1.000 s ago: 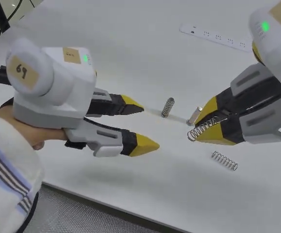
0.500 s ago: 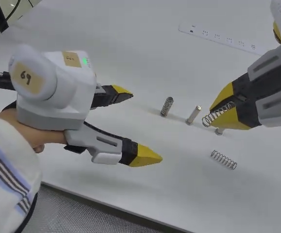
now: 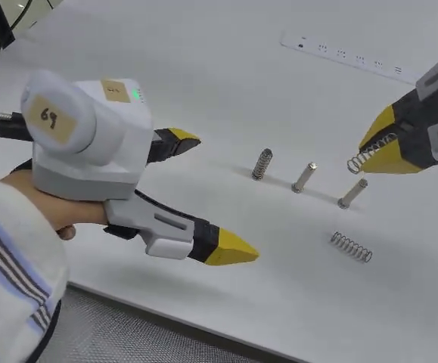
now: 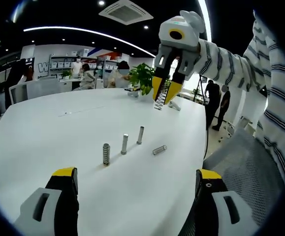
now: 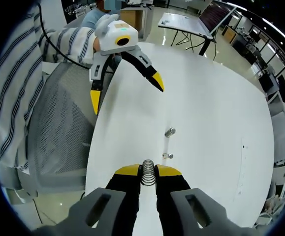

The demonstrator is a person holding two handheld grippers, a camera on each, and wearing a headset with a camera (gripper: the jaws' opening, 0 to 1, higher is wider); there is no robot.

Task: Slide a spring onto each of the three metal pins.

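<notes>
Three short metal pins stand in a row on the white table. The leftmost pin (image 3: 261, 164) (image 4: 106, 154) carries a spring. The middle pin (image 3: 303, 178) (image 4: 124, 144) and the right pin (image 3: 352, 193) (image 4: 140, 134) are bare. A loose spring (image 3: 350, 248) (image 4: 159, 149) lies in front of them. My right gripper (image 3: 376, 155) (image 5: 148, 172) is shut on another spring (image 3: 364, 156) (image 5: 148, 174), held in the air above and right of the right pin. My left gripper (image 3: 207, 194) (image 4: 136, 178) is open and empty, left of the pins.
A white power strip (image 3: 347, 57) lies at the far side of the table. The table's near edge runs below the left gripper, with a mesh chair seat (image 5: 58, 132) beside it. Office desks and people stand in the background.
The right gripper has carried its spring up and to the right, away from the pins, uncovering the right pin. The left gripper has stayed open in nearly the same place.
</notes>
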